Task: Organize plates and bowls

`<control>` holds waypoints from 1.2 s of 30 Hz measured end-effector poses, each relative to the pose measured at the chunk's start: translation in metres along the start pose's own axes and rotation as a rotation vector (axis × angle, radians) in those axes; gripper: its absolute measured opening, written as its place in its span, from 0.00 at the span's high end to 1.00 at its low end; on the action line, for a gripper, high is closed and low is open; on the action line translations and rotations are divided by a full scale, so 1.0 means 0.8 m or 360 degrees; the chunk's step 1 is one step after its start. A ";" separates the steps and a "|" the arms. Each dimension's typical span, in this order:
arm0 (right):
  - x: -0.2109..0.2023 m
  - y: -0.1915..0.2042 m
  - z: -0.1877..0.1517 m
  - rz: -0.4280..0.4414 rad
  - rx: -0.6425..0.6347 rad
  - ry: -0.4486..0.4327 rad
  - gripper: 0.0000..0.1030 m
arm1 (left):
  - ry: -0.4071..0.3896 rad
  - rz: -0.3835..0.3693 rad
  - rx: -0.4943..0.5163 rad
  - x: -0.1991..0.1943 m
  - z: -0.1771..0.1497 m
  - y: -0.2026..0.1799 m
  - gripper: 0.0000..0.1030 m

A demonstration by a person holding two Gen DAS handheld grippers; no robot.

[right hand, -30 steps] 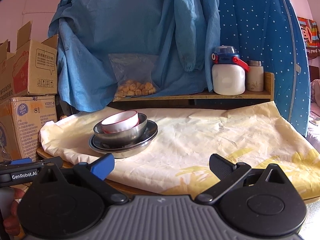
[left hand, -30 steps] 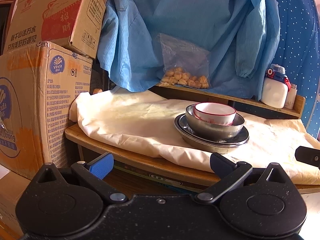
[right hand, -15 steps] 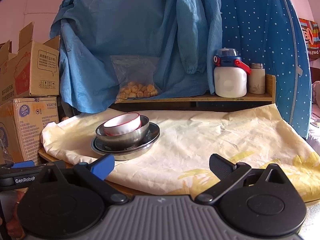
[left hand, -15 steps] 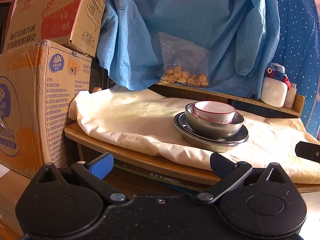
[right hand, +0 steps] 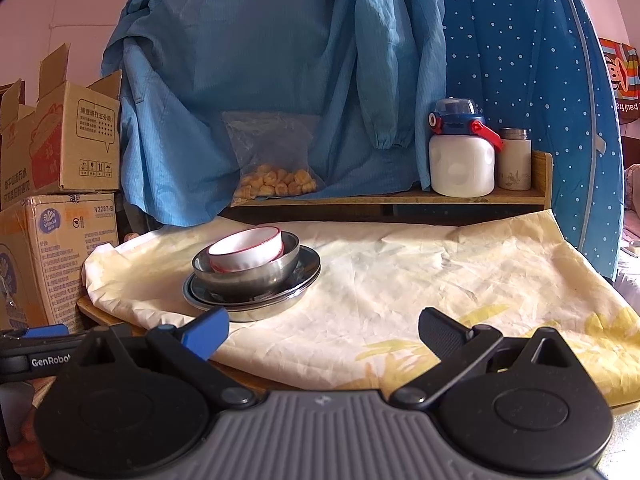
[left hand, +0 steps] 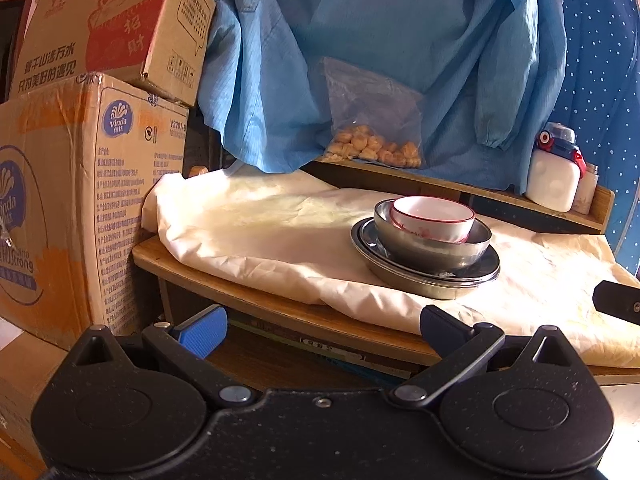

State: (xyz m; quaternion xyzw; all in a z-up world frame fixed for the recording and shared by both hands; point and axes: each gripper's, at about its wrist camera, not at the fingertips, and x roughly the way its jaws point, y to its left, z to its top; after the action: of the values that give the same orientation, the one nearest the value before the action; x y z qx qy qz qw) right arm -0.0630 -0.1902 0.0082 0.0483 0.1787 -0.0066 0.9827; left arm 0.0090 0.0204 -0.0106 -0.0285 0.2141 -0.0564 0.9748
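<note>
Cream cloth covers the table, and on its left part we see the stack: a white bowl with a red rim tilted inside a steel bowl, both on steel plates. Our left gripper and right gripper hang at the near edge, well apart from the stack, fingers spread wide and empty. Far behind stand a shelf, a snack bag, a white bottle and, left, boxes.

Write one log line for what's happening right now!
left tool open, empty | right tool open, empty | red-rimmed white bowl in steel bowl on steel plates
</note>
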 end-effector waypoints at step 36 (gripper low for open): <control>0.005 -0.002 -0.004 0.0006 0.0006 0.0023 0.00 | 0.0011 0.0013 0.0022 0.001 0.000 -0.001 0.01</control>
State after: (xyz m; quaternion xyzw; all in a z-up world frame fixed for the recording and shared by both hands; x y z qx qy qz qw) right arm -0.0602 -0.1912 0.0035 0.0506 0.1855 -0.0047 0.9813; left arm 0.0099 0.0196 -0.0112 -0.0208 0.2173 -0.0541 0.9744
